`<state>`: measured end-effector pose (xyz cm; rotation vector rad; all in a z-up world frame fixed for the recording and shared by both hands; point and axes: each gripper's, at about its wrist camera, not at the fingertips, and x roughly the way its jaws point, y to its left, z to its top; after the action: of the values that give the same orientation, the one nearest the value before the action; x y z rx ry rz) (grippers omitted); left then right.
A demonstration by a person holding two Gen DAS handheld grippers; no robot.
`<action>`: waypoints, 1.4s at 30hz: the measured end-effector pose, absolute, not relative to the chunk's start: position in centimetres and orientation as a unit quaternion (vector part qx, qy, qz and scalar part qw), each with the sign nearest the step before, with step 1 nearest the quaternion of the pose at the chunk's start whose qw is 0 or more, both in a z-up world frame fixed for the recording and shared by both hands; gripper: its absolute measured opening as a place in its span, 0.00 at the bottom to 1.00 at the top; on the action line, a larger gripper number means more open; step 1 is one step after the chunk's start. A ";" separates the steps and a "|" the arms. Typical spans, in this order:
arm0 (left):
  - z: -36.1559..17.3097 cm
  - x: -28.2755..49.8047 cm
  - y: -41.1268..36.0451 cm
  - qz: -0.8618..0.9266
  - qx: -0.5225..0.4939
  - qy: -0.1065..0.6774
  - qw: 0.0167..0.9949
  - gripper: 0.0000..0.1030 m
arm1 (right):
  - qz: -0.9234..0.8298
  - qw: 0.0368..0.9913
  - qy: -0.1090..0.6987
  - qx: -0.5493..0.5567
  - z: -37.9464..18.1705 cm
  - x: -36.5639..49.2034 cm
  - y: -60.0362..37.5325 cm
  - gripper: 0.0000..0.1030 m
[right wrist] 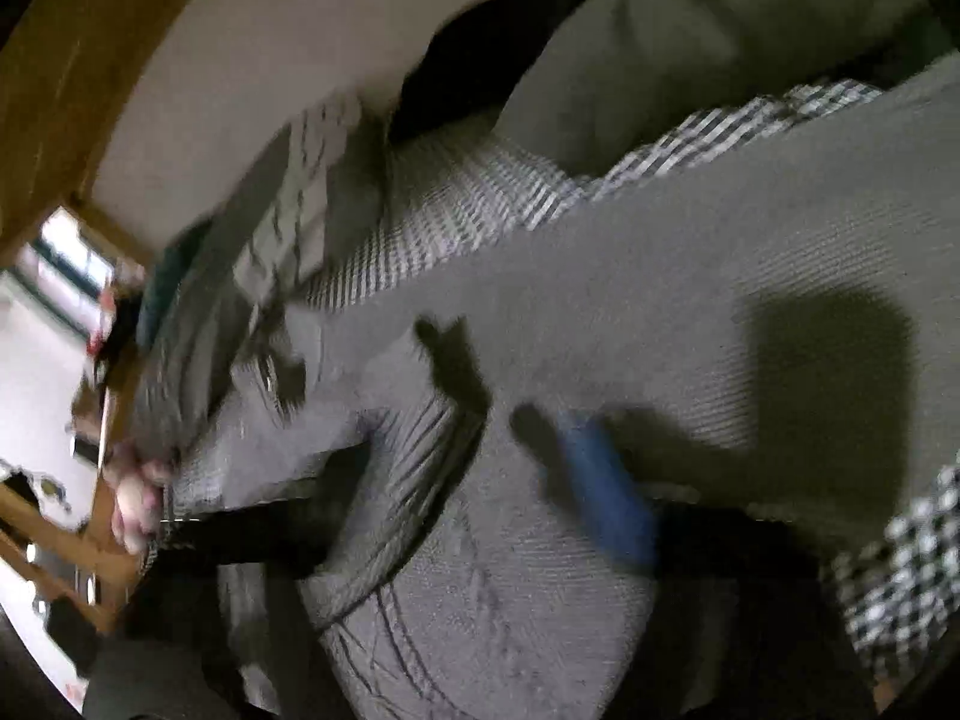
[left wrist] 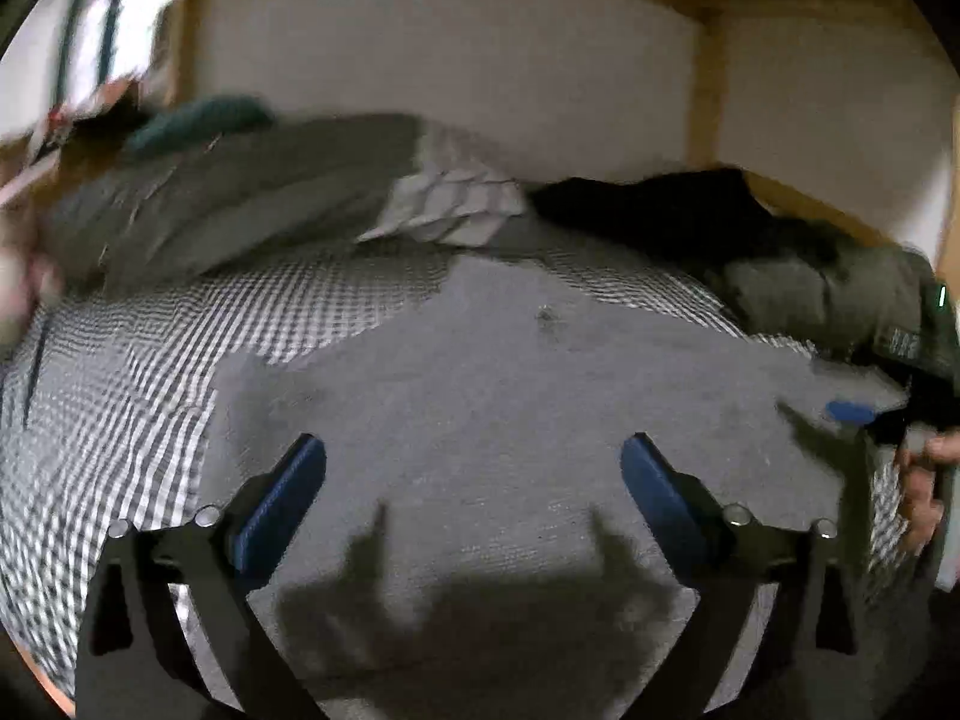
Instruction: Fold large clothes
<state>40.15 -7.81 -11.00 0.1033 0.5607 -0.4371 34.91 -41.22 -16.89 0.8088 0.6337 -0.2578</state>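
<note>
A large grey knit garment (left wrist: 540, 396) lies spread on the checked bed cover (left wrist: 138, 372). In the left wrist view my left gripper (left wrist: 474, 468) hovers over its near part, open wide, with nothing between the blue pads (left wrist: 294, 492). At that view's right edge, one blue finger of my right gripper (left wrist: 851, 413) reaches over the garment's right side, held by a hand (left wrist: 924, 480). The right wrist view is blurred. There my right gripper (right wrist: 462, 456) stands open, and a ribbed fold of the garment (right wrist: 408, 480) lies loose between its jaws, beside the blue pad (right wrist: 606, 504).
At the back of the bed lie a grey pillow (left wrist: 228, 192), a striped cloth (left wrist: 450, 204), a black garment (left wrist: 672, 210) and an olive-green garment (left wrist: 828, 294). A wooden bed frame (left wrist: 708, 84) and a white wall (left wrist: 450, 54) close off the back.
</note>
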 end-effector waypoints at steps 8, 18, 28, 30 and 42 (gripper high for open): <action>-16.9 41.8 -14.3 -0.275 0.092 0.391 0.874 0.94 | -0.199 0.859 0.268 0.388 -15.1 26.2 -51.8 0.92; -12.6 31.2 -33.3 -0.492 0.240 0.204 0.811 0.94 | -0.312 0.800 0.214 0.466 -17.5 15.4 -66.0 0.93; -18.4 25.4 -50.8 -0.523 0.470 0.151 0.695 0.94 | -0.291 0.783 0.161 0.526 -20.4 10.6 -72.9 0.93; -18.6 26.6 -52.2 -0.524 0.450 0.185 0.699 0.91 | -0.276 0.774 0.142 0.551 -21.2 9.3 -74.3 0.93; -16.7 32.7 -50.0 -0.565 0.222 0.340 0.718 0.15 | -0.138 0.798 0.232 0.539 -22.7 12.1 -74.7 0.93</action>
<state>32.68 -49.99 -16.72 0.4905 0.7525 -1.2507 12.07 -74.66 -22.70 1.1566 0.4983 -0.2971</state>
